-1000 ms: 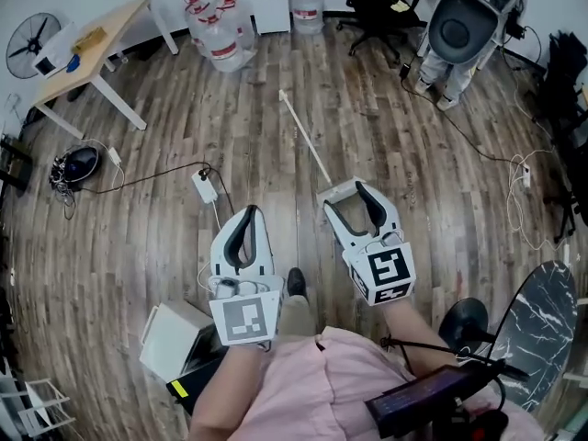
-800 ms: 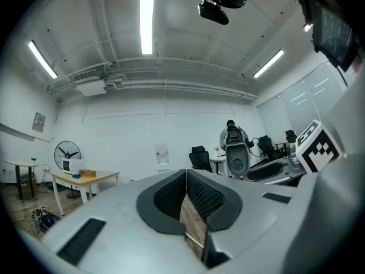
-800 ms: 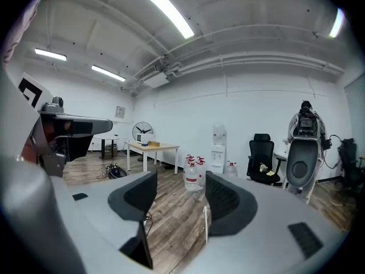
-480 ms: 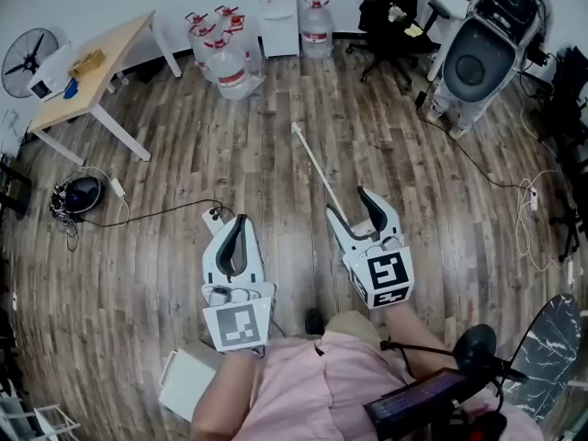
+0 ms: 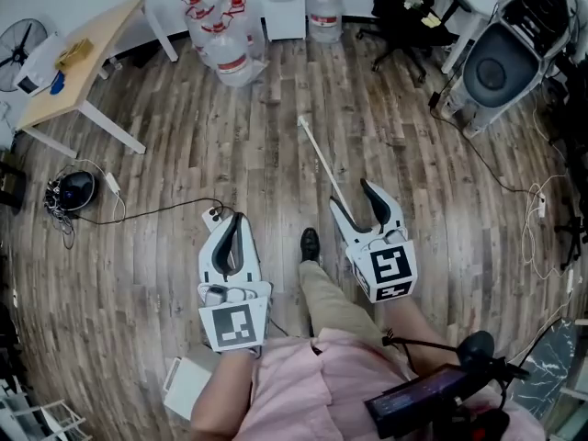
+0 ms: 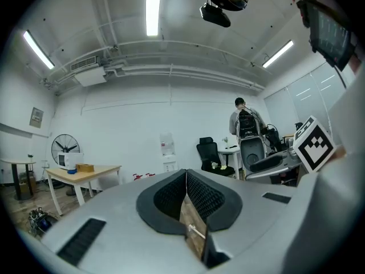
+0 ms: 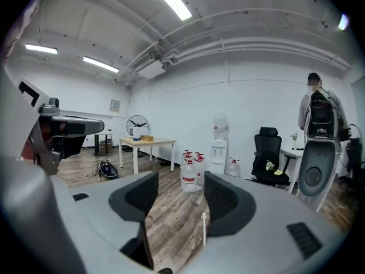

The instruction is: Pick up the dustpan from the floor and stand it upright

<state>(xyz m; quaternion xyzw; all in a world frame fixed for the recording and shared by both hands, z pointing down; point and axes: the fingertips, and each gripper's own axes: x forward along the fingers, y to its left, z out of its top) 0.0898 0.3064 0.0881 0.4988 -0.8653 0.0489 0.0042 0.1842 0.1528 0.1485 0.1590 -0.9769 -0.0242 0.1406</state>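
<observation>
The dustpan (image 5: 319,157), showing only its long white handle, lies on the floor (image 5: 184,154) and runs in under the right tongs (image 5: 351,194), whose jaws stand apart, empty. The left tongs (image 5: 237,219) are pressed together on nothing. The person's shoe (image 5: 310,243) has stepped forward between them since a moment ago. Both tongs are held low and point forward.

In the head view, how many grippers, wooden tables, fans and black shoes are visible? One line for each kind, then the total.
Grippers: 2, the left gripper and the right gripper
Wooden table: 1
Fan: 1
Black shoe: 1
Total: 5
</observation>
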